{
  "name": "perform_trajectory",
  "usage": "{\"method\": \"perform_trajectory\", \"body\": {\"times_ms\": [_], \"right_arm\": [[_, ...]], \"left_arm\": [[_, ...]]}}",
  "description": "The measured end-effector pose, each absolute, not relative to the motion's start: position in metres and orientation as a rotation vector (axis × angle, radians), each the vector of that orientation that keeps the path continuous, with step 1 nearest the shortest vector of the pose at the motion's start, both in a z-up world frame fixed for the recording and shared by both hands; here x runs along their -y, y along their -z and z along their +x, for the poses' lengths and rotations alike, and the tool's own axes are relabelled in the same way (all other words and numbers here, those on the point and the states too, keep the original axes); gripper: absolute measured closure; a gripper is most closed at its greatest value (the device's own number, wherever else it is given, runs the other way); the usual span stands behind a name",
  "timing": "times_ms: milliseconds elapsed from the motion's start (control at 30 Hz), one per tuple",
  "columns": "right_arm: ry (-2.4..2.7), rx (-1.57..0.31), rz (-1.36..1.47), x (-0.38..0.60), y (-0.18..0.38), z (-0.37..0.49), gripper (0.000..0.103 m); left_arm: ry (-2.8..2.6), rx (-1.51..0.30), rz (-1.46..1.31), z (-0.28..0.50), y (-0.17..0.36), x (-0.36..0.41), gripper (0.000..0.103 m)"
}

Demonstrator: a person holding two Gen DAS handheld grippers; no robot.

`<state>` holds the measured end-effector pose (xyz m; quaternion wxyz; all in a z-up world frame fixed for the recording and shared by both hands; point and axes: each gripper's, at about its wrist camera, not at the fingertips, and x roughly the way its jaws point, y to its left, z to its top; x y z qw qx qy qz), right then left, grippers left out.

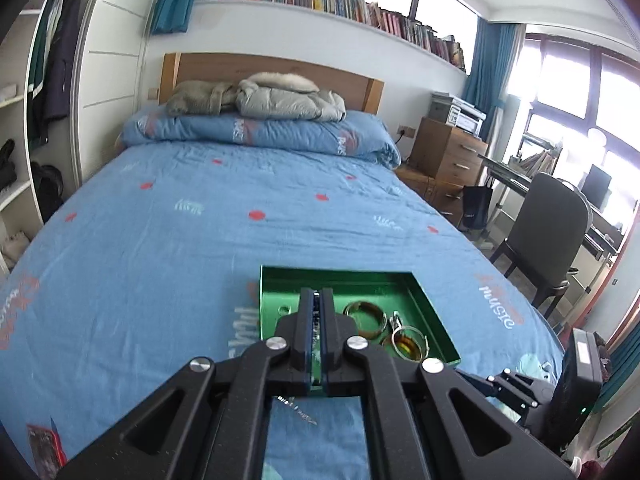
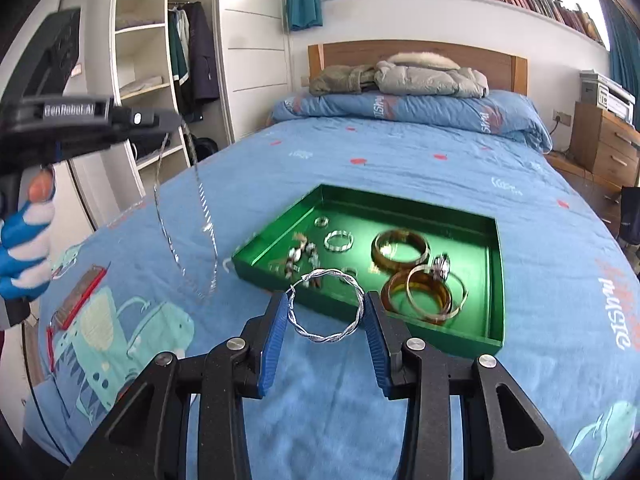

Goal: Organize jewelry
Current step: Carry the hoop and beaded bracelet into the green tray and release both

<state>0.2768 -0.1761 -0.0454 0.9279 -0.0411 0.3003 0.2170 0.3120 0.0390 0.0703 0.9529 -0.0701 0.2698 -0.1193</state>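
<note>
We see the green metal tray [image 2: 491, 280] on the bed [image 2: 360, 168] holding amber bangles [image 2: 400, 248] and small rings [image 2: 338, 239]. Our right claw [image 2: 325, 312] grips a twisted silver bangle [image 2: 326, 308]; our left claw [image 2: 170, 118], fully closed, pinches a thin silver chain [image 2: 200, 200].

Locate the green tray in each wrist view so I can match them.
Left wrist: green tray sits low centre-right on the bed, partly behind the shut left hand-held gripper.
Right wrist: green tray sits centre-right, just past the right hand-held gripper, which holds a twisted silver bangle.
Shared landmark: amber bangles in the tray.
</note>
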Motion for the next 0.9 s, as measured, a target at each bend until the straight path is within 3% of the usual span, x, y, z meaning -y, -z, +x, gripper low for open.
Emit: {"method": "perform_trajectory", "body": {"times_ms": [233, 600, 900], "right_arm": [[-0.417, -0.592, -0.046, 0.173, 0.034, 0.323, 0.064], [-0.407, -0.737, -0.059, 0.153, 0.089, 0.387, 0.064], [-0.385, -0.844, -0.095, 0.145, 0.122, 0.414, 0.064]], "left_arm": [[0.221, -0.497, -0.096, 0.371, -0.094, -0.018, 0.101], [0.204, -0.842, -0.094, 0.436, 0.065, 0.002, 0.101], [0.178, -0.912, -0.085, 0.433, 0.105, -0.007, 0.101]]}}
